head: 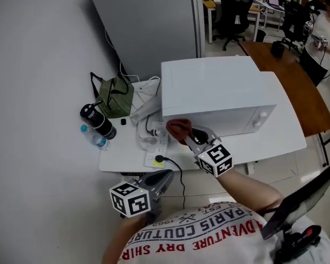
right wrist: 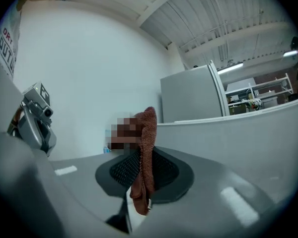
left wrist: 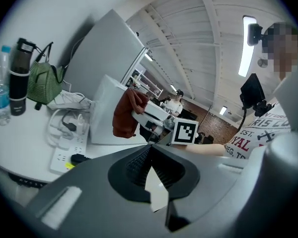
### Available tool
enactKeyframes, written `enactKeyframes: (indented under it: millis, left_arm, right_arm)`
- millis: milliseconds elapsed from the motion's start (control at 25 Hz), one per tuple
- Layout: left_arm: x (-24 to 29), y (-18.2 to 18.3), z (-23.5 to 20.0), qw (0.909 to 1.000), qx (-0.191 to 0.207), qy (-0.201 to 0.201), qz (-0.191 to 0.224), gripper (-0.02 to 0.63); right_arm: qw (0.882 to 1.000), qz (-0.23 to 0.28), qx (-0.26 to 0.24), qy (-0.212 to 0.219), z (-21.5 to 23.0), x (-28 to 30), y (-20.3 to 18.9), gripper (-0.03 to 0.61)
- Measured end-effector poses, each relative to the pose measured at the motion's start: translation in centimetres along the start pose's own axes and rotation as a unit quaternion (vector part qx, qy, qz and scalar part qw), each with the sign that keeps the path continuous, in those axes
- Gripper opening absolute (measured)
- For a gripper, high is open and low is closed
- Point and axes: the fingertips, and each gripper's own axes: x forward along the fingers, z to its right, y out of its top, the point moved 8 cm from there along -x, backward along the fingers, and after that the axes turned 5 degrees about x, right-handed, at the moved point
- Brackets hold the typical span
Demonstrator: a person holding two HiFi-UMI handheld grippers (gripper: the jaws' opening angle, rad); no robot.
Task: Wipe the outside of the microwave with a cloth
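A white microwave [head: 217, 92] stands on the white table [head: 275, 142]. My right gripper [head: 188, 137] is shut on a reddish-brown cloth [head: 180, 128], which it holds against the lower left corner of the microwave's front side. In the right gripper view the cloth [right wrist: 145, 155] hangs pinched between the jaws, with the microwave wall [right wrist: 248, 138] to the right. My left gripper [head: 159, 181] hovers low at the table's front edge, jaws shut with nothing between them. In the left gripper view the cloth [left wrist: 128, 112] and the microwave [left wrist: 105, 113] lie ahead.
Left of the microwave lie a white power strip [head: 157, 144] with cables, a green striped bag [head: 116, 97], a black flask [head: 98, 121] and a water bottle [head: 93, 136]. A grey cabinet [head: 148, 21] stands behind. A brown table [head: 297, 87] and a person [head: 324, 32] are at the right.
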Motion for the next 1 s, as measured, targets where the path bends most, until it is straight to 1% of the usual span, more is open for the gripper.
enactKeyframes:
  millis: [120, 240, 440, 680, 880, 1000]
  left_arm:
    - [-2.1, 0.2, -0.8, 0.9997, 0.0, 0.018, 0.015, 0.006]
    - [-3.2, 0.1, -1.1, 0.9994, 0.002, 0.029, 0.018, 0.006]
    - [-3.3, 0.2, -1.4, 0.9995, 0.002, 0.028, 0.018, 0.006]
    - [-0.6, 0.6, -0.6, 0.9999, 0.011, -0.005, 0.003, 0.006]
    - [3.4, 1.1, 1.1, 0.9989, 0.021, -0.039, -0.013, 0.006]
    - [6.1, 1.5, 2.5, 0.9972, 0.026, -0.065, -0.027, 0.006]
  right_arm:
    - [1.0, -0.001, 0.007, -0.004, -1.0, 2.5, -0.2, 0.046]
    - [1.0, -0.001, 0.013, -0.013, -1.2, 3.7, -0.4, 0.046]
    - [1.0, 0.001, 0.016, -0.023, -0.2, 3.8, -0.4, 0.046]
    - [0.998, 0.005, 0.012, -0.056, 2.5, 0.5, 0.0, 0.046]
    - [0.994, 0.008, 0.013, -0.104, 6.6, -4.7, 0.2, 0.046]
    - [0.989, 0.01, 0.023, -0.143, 9.7, -8.6, 0.3, 0.046]
